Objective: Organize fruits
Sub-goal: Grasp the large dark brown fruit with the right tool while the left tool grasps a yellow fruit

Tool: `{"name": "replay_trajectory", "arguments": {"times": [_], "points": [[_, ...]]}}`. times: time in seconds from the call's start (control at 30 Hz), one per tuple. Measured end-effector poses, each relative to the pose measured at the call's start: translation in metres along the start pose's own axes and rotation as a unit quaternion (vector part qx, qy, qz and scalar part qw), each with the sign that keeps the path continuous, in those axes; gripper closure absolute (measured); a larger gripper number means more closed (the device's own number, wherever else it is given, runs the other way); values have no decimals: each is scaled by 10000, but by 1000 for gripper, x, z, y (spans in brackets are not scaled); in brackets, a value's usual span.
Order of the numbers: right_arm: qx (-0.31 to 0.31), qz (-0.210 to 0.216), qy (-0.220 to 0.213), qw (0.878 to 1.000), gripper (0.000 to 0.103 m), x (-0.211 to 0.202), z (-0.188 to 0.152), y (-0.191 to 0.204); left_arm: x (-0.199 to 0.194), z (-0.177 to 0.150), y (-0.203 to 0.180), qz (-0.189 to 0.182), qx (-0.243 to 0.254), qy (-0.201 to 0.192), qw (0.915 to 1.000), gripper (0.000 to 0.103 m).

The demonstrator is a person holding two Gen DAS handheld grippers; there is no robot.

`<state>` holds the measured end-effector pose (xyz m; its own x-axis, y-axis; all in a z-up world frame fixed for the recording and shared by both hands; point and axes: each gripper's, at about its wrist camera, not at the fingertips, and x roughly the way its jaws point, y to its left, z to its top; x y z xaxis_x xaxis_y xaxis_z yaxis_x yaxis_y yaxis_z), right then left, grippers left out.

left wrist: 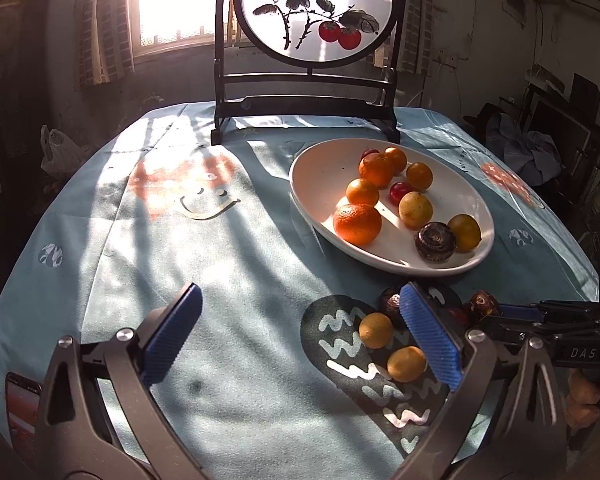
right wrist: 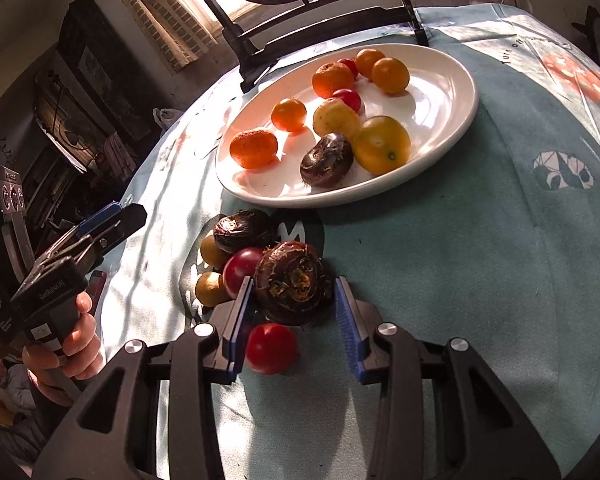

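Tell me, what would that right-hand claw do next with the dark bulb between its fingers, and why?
Probably finish closing on the water chestnut and lift it toward the white plate. The right gripper brackets it, the left pad seemingly touching and the right pad just short. One chestnut already lies on the plate, while others remain on the tablecloth.

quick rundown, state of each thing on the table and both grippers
white oval plate: part filled with fruit
dark brown water chestnut off the plate: on the cloth between the right gripper jaws, a gap at one pad
right gripper: jaws open around it
left gripper: jaws wide open, empty
red cherry tomato: loose on the cloth
round painted screen: upright
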<state>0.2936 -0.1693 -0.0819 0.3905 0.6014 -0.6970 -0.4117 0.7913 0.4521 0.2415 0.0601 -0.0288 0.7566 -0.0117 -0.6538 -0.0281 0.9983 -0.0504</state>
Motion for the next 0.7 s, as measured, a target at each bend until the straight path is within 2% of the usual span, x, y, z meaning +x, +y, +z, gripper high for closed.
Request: {"name": "replay_trajectory", "arguments": {"times": [0.13,0.23,0.33,0.4,0.6,0.7], "points": [[32,128,-295,9995,63,-15,3,0,1,-5,-8,-302,195,149,9992,2],[74,97,-370,9992,63,-18,4,-1,0,-13,-23,-588,551,257,9964,3],[87,-13,-362,9993,63,-17,4,-2,3,-25,-44,-697,1050,419,9911,19],[83,-43,-374,9993,63,-17,5,-3,8,-32,-53,-875,1217,618,9868,39],[53,-90,-417,9991,63,-18,5,-2,21,-41,-58,-1071,1308,945,9811,64],[52,-99,-417,9991,63,-18,5,-2,24,-42,-58,-1119,1298,1006,9801,69]]}}
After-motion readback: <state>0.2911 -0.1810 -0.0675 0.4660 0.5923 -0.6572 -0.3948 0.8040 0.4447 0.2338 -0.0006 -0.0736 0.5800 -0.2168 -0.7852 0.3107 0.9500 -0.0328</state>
